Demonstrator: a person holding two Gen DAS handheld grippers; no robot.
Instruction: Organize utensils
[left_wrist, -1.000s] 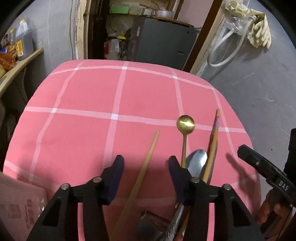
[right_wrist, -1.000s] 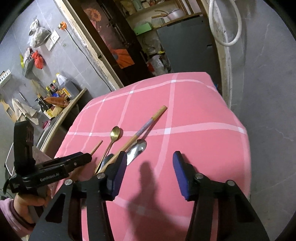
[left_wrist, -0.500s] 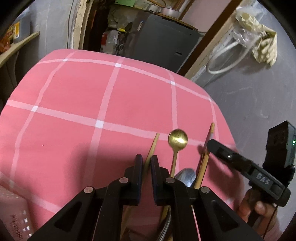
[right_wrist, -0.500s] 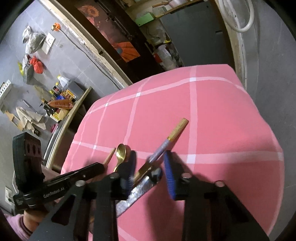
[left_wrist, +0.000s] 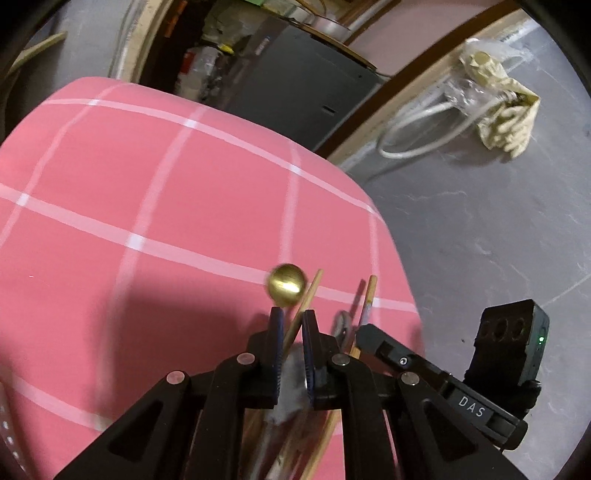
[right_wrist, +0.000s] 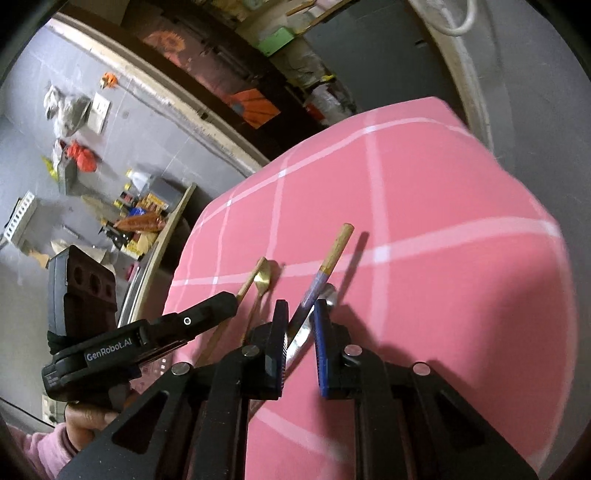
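Observation:
On the pink checked tablecloth (left_wrist: 147, 184), my left gripper (left_wrist: 293, 317) is shut on a plain wooden chopstick (left_wrist: 308, 295) that runs up between its pads. A gold spoon (left_wrist: 287, 284) shows just beyond its tips. My right gripper (right_wrist: 301, 314) is closing its jaws around a chopstick with a purple band and gold end (right_wrist: 332, 258). That chopstick's far end casts a separate shadow, so it is off the cloth. A silver spoon (right_wrist: 328, 291) lies under it, its handle also between the jaws. The two grippers sit side by side, with the left gripper (right_wrist: 229, 299) also in the right wrist view.
The utensils lie near the table's right edge (left_wrist: 391, 258), with grey floor beyond. A dark grey cabinet (left_wrist: 306, 92) stands behind the table. A shelf with bottles (right_wrist: 147, 214) is off to the left. A hand in a pink sleeve (right_wrist: 85, 417) holds the left gripper.
Both grippers went from open to nearly shut, the left on the plain chopstick, the right around the banded one. The banded chopstick's far end has come up off the cloth. Both hands rolled.

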